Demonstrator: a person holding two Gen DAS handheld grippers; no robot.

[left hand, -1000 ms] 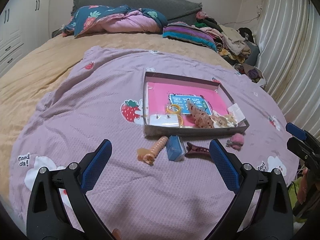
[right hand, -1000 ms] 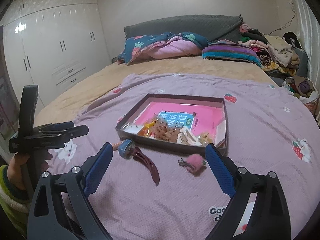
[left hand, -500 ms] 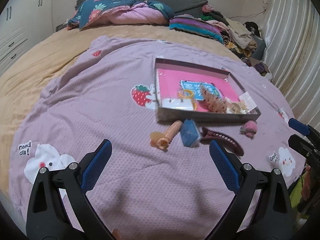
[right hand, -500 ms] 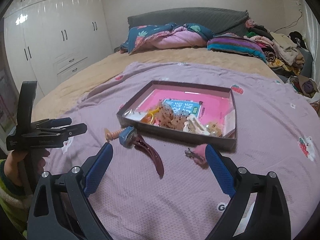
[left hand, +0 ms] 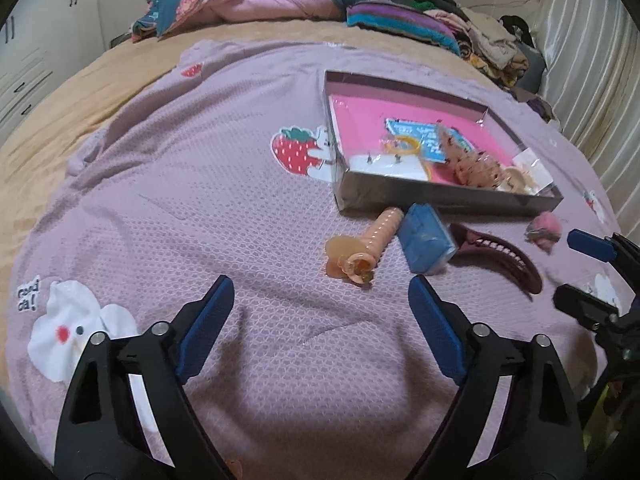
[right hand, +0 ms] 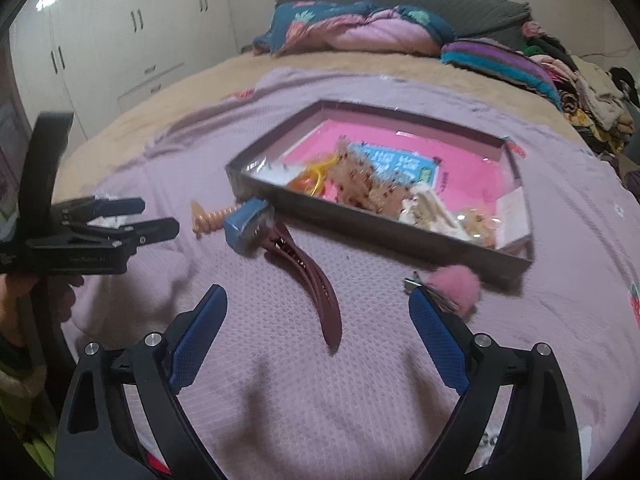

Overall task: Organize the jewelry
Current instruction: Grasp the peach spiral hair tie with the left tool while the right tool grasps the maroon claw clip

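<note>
Spread over the bed, a purple blanket (left hand: 168,184) carries a shallow box (left hand: 440,194) with a pink floor, holding hair clips and rings. Along the box's near edge lie a peach hair clip (left hand: 366,246), a blue packet (left hand: 426,240), a dark red clip (right hand: 312,280) and a pink pompom clip (right hand: 456,286). Both tongs hover above the blanket's near edge: the left gripper (left hand: 320,312) and right gripper (right hand: 316,320) are each closing slightly from wide, with nothing between their jaws.

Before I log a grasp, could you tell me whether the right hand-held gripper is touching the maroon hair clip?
Apart: the right wrist view shows blanket between the right hand-held gripper and maroon hair clip.
</note>
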